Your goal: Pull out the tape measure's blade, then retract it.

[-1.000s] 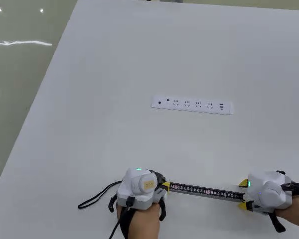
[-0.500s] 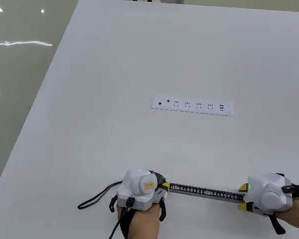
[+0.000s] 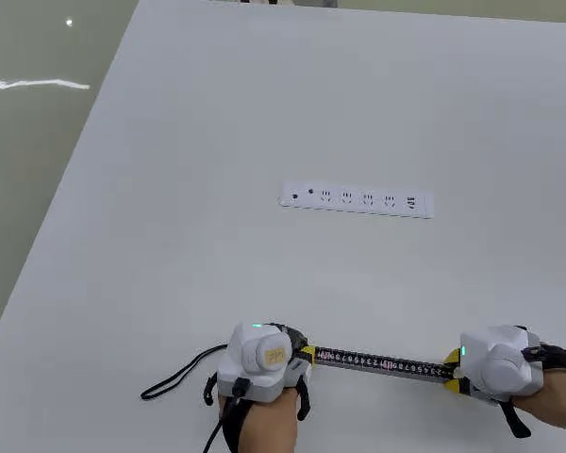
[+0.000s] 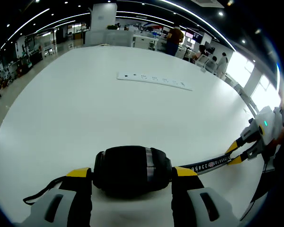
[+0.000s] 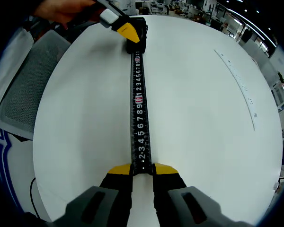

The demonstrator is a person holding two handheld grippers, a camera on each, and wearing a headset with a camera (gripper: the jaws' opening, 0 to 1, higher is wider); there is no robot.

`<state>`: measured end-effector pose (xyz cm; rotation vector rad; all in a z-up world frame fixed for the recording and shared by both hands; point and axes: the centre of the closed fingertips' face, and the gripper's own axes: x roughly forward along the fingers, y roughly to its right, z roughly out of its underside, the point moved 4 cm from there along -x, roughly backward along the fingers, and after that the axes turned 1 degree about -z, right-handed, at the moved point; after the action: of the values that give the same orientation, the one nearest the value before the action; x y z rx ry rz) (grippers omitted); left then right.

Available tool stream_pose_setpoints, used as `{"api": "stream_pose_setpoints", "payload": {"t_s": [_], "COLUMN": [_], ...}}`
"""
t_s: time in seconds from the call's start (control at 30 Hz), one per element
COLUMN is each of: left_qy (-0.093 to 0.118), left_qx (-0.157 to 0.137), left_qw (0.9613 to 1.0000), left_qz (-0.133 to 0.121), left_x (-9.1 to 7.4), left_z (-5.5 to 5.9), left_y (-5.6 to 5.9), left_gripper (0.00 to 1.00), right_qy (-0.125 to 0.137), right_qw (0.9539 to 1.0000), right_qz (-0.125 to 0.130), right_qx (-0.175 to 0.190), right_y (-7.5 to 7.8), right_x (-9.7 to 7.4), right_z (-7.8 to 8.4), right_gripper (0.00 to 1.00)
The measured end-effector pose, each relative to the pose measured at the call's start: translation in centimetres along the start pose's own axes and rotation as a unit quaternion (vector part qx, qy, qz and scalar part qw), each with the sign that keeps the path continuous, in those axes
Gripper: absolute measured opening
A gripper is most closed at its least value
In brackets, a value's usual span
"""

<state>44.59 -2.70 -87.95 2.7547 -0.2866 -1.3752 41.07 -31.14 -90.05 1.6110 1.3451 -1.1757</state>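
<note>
A black tape measure case (image 4: pixel 132 169) sits on the white table, clamped between the yellow-tipped jaws of my left gripper (image 3: pixel 292 354). Its black wrist strap (image 3: pixel 174 377) trails to the left. The black blade with white numbers (image 5: pixel 140 109) runs flat along the table from the case (image 5: pixel 136 40) to my right gripper (image 5: pixel 142 169), which is shut on the blade's end. In the head view the blade (image 3: pixel 382 362) stretches between the left gripper and the right gripper (image 3: pixel 451 371) near the table's front edge.
A white power strip (image 3: pixel 357 200) lies farther back at the table's middle. The table's left edge (image 3: pixel 66 189) drops to a glossy floor. A grey mesh chair (image 5: pixel 23 80) stands off the table's near side. People stand far off in the room.
The right gripper has drawn slightly toward the left one, so the blade reads a little shorter. The head camera shifted a bit; the left gripper and case hold their place.
</note>
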Motion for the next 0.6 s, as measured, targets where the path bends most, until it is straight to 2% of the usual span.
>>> {"api": "stream_pose_setpoints", "payload": {"t_s": [0.6], "left_qy": [0.006], "left_qx": [-0.003], "left_qw": [1.0000], "left_qz": [0.001], "left_x": [-0.02], "left_z": [-0.02], "left_y": [0.14], "left_gripper": [0.63], "right_qy": [0.000], "right_qw": [1.0000], "right_qz": [0.001], "right_qx": [0.005], "right_y": [0.09], "right_x": [-0.07], "right_z": [-0.10], "right_gripper": [0.15]}}
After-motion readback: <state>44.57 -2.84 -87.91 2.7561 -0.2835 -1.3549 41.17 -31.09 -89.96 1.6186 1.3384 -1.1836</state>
